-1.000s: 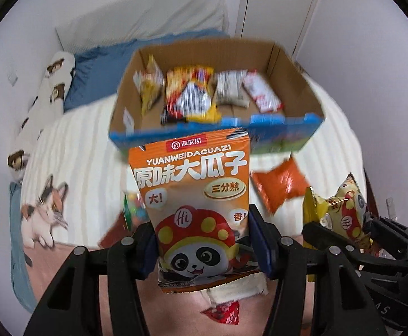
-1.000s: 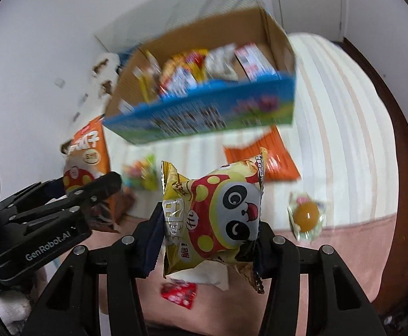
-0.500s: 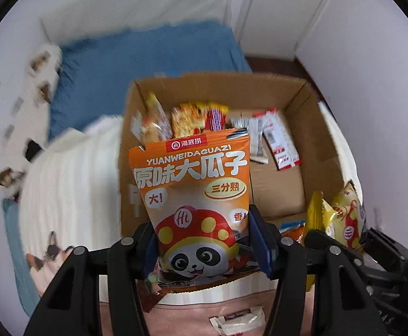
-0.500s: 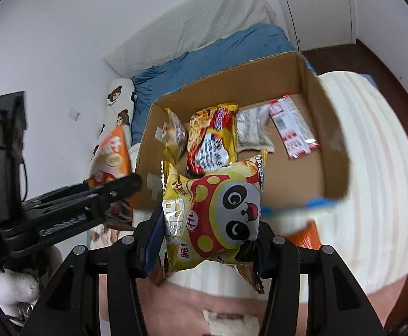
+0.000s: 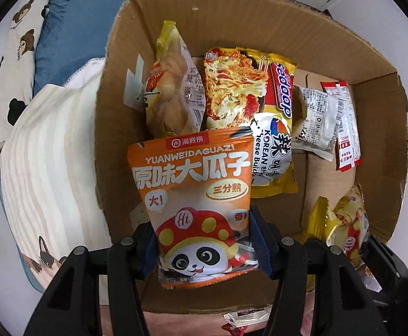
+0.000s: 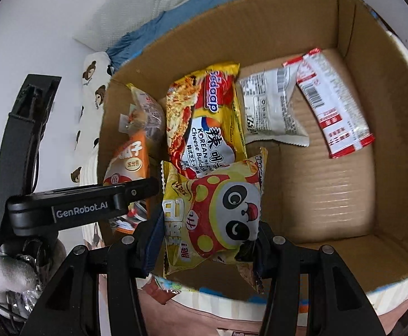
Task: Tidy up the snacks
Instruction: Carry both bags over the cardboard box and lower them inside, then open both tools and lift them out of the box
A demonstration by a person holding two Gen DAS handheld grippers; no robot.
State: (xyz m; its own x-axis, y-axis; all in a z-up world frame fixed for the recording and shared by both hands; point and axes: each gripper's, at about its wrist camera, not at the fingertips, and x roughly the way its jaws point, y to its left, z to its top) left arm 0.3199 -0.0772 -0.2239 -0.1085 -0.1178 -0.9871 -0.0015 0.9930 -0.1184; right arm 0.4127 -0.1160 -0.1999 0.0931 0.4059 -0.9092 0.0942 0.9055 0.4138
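My left gripper (image 5: 204, 240) is shut on an orange panda sunflower-seed bag (image 5: 195, 196), held upright over the left part of an open cardboard box (image 5: 344, 44). My right gripper (image 6: 206, 238) is shut on a yellow panda snack bag (image 6: 212, 210), hanging over the box's near left area. The same yellow bag (image 5: 344, 224) shows at the lower right of the left wrist view. In the right wrist view the orange bag (image 6: 131, 165) and the left gripper's black body (image 6: 78, 207) are at the left.
Inside the box lie a yellow-red noodle pack (image 5: 248, 106), a clear pastry bag (image 5: 173, 89), a white packet (image 5: 313, 120) and a red-white packet (image 6: 332, 106). The box floor at the right (image 6: 330, 190) is bare. A striped blanket (image 5: 50, 151) and a bear-print pillow (image 5: 11, 64) lie left.
Both grippers have moved forward and down from in front of the box to over its inside, each still holding its bag. The box now fills both views.
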